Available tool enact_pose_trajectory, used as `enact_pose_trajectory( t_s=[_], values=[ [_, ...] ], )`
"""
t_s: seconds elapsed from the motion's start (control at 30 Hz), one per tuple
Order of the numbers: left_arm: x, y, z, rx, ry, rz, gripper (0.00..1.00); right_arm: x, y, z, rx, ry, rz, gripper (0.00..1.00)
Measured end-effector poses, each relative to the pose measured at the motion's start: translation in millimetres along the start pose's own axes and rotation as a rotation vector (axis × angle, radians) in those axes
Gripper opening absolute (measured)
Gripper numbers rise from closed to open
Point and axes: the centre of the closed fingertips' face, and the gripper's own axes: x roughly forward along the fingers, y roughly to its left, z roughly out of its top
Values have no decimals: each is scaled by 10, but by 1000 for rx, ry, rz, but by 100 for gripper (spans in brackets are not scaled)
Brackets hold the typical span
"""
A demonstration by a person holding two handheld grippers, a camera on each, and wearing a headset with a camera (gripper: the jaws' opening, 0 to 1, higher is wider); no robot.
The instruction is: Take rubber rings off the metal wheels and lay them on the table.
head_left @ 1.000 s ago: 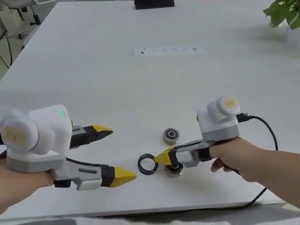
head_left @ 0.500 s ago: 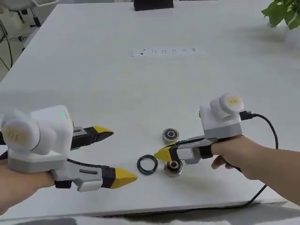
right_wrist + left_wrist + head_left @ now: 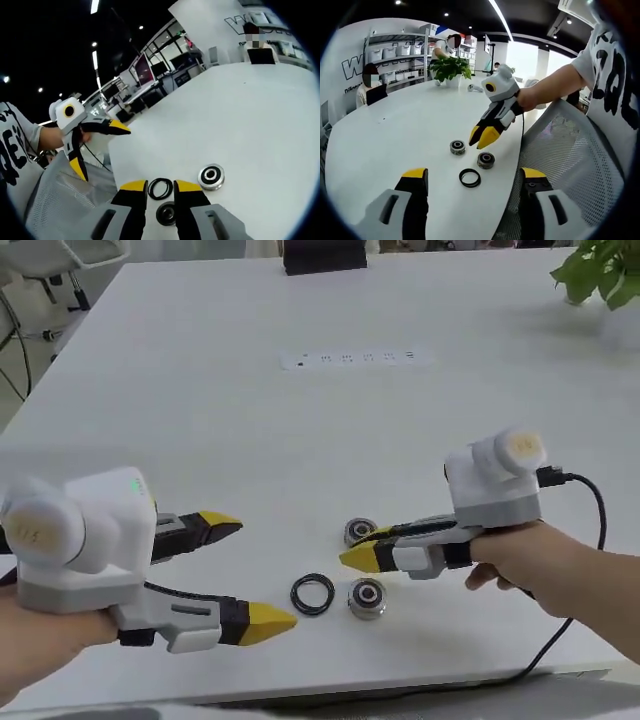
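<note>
Lifting off the wheel it was covering a second ago, the right gripper [image 3: 365, 552] is now hanging just above the worktop [image 3: 250, 430]. Its fingers [image 3: 134, 192] are standing narrowly apart and gripping nothing.

One black rubber ring [image 3: 313, 594] is lying flat on the worktop, free of both wheels. It is sitting just beside the nearer metal wheel [image 3: 367, 597] without touching it, and below the right gripper's yellow tips. The farther metal wheel [image 3: 358, 531] is resting a little beyond, partly hidden behind those tips in the head view.

From the right gripper view, the ring is lying just ahead of the gap between the fingers. The nearer wheel is showing lower in that gap, and the farther wheel is sitting off to one side.

To the ring's left, the left gripper [image 3: 248, 572] is hovering with its fingers [image 3: 415, 176] spread wide and empty. Its own view is framing the ring between them and catching the right gripper from the front, tips pointing down between the two wheels.
</note>
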Motion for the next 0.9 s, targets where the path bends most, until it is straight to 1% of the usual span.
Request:
enact_pose_trajectory(
  t_s=[0.13, 0.3, 0.37, 0.43, 0.53, 0.67, 0.8, 0.9],
  values=[
    [-13, -11, 45, -6, -10, 8, 73, -97, 36, 39, -44, -10, -13, 22],
    [-53, -34, 86, -8, -18, 18, 74, -275, 74, 85, -115, -29, -42, 27],
    [-74, -35, 94, -9, -19, 26, 74, -347, 66, 94, -123, -40, -56, 28],
    [-85, -33, 98, -13, -20, 32, 75, -422, 62, 131, -122, -69, -69, 29],
    [-100, -32, 104, -19, -22, 45, 76, -521, 68, 154, -133, -92, -87, 32],
    [-115, -41, 122, -22, -30, 54, 79, -653, 80, 127, -185, -92, -112, 36],
    [-129, -33, 126, -40, -37, 68, 79, -765, 92, 95, -210, -95, -136, 41],
    [-145, -33, 144, -49, -47, 81, 80, -850, 106, 66, -222, -101, -149, 47]
  ],
)
